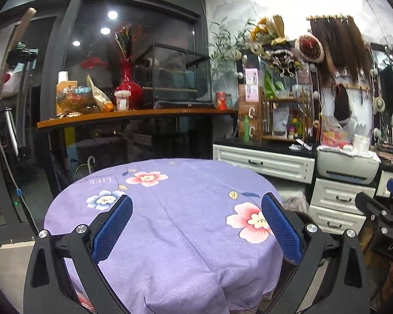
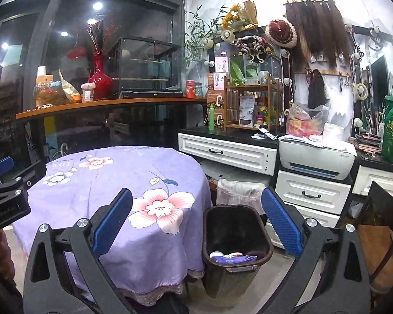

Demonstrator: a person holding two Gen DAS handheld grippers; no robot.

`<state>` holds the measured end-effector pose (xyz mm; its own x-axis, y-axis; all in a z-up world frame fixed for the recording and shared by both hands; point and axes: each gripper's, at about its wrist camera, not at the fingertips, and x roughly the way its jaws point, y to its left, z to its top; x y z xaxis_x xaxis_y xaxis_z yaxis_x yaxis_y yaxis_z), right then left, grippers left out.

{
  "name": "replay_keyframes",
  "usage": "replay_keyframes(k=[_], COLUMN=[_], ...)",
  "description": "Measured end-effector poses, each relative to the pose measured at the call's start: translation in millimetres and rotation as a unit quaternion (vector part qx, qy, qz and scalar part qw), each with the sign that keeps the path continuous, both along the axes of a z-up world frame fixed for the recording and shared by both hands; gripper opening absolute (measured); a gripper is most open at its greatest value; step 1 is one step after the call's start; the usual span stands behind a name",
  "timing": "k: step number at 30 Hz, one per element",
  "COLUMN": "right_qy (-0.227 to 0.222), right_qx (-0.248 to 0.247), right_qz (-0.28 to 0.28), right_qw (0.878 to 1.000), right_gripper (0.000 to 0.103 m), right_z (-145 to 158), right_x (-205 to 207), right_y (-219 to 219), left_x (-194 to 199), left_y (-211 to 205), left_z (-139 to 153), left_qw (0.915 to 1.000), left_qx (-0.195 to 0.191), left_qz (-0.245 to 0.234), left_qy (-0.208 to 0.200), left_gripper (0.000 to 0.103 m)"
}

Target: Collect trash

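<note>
Left tongs (image 1: 196, 222): blue pads spread wide, nothing between them. They hover above the tabletop (image 1: 170, 235), a round one under a purple floral cloth, bare of loose items ahead of the tongs.

Right tongs (image 2: 196, 222): also wide apart and empty, hanging over the tabletop's edge with the trash bin (image 2: 235, 238) just ahead and below, between the pads.

Trash (image 2: 232, 257): sits in the bin's bottom; looks like small round cups or lids and a purple-blue wrapper, exact kinds hard to tell. No loose trash visible on the cloth, so collection seems mostly done or finished.

Handling judgement: the pieces look light; the cups thin-walled and crushable, the wrapper soft and slippery. Take cups by the rim with gentle squeeze; pinch the wrapper at a bunched fold. Bin looks rigid plastic, best gripped at its rim.
</note>
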<state>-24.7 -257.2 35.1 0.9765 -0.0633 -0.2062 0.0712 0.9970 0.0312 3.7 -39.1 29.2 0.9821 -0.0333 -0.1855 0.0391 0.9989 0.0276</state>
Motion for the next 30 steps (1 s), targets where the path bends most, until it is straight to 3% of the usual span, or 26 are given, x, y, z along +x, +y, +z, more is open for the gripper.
replay_keyframes(k=[11,30], right_qy=[0.001,0.007], right_qx=[0.000,0.003], right_qz=[0.010,0.013], right_qw=[1.000,1.000], right_gripper=[0.097,0.097], right_z=[-1.6,-7.3], right_x=[-3.8,1.0], right_y=[3.6,3.9], left_x=[-10.8,-10.4], left_y=[5.5,5.2], left_z=[-0.9,-2.3], left_qw=[0.9994,0.9993], left_qx=[-0.027,-0.028], left_qz=[-0.019,-0.025], left_qy=[-0.005,0.001], left_gripper=[0.097,0.097])
